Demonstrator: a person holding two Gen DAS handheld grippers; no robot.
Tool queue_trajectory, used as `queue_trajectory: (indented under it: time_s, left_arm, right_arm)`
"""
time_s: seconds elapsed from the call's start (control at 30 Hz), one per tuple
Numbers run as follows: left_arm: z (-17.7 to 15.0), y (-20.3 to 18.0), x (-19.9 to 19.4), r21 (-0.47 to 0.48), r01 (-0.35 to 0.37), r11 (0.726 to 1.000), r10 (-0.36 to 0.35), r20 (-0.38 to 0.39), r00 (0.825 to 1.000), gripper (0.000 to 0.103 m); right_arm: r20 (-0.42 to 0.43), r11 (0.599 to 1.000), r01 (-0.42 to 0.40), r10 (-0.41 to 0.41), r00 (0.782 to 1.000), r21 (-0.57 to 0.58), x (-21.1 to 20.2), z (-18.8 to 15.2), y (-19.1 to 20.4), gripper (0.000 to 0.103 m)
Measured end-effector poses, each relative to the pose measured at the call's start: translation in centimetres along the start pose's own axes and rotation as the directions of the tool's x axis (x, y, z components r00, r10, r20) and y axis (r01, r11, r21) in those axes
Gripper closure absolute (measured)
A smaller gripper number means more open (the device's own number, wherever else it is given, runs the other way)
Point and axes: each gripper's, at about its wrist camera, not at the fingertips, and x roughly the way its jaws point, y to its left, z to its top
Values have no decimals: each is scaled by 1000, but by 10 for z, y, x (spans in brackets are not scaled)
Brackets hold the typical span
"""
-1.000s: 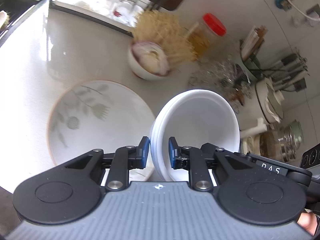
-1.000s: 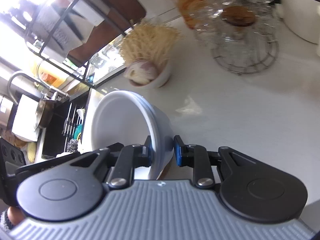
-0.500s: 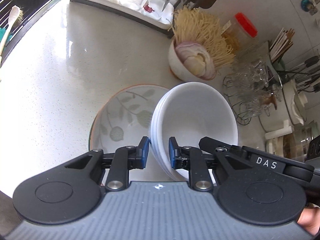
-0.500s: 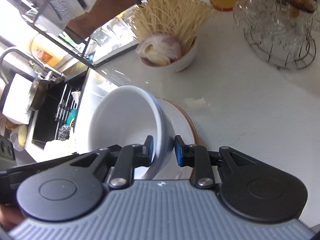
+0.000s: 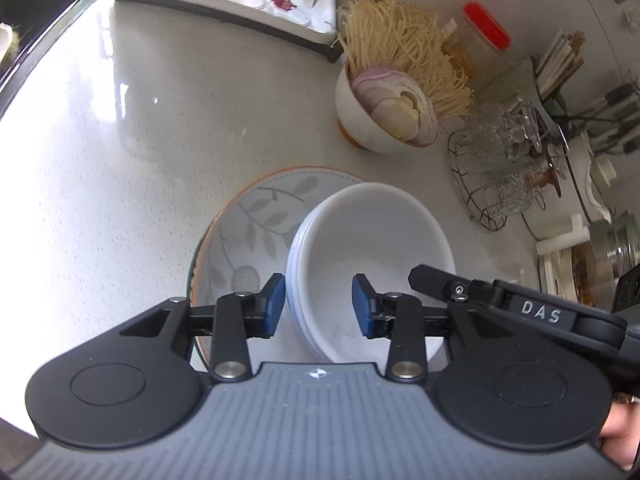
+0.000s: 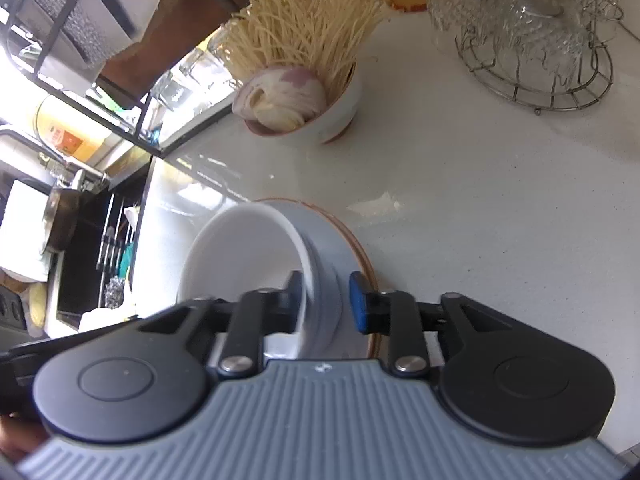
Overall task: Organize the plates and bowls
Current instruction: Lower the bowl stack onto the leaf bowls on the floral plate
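The smooth white bowls (image 5: 372,256), a nested stack, sit on the round leaf-patterned plate (image 5: 256,224) with its orange rim, on the glossy speckled counter (image 5: 120,152). The left gripper (image 5: 319,306) and right gripper (image 6: 326,300) straddle opposite rims, jaws opening, pads off the rim. The bowls hide much of the plate; how many are stacked is unclear.
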Motion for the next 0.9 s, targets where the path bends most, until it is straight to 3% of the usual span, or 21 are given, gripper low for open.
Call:
queue_trajectory:
  time_s: [0.07,0.27,0.6,0.9]
  left_arm:
    - [2,2,-1,23,-5,1000,5,-3,1000,54]
    - [0,2,-17,89,-41,995,38,37,999,51]
    - [-18,-19,-76,144,-122,982,95,180,979,51]
    - [-48,-57,-139,173,-133,976,77,293,953,51]
  right_arm:
    - [12,1000,-1,1,1000,6,-3,-2,2,63]
    - [81,1000,29,-30,996,8,-22,-11,6,49]
    - [224,994,99,-85,971,-54,-88,-21,11,49]
    - [337,987,111,-66,939,-117,-160,-35,19,49]
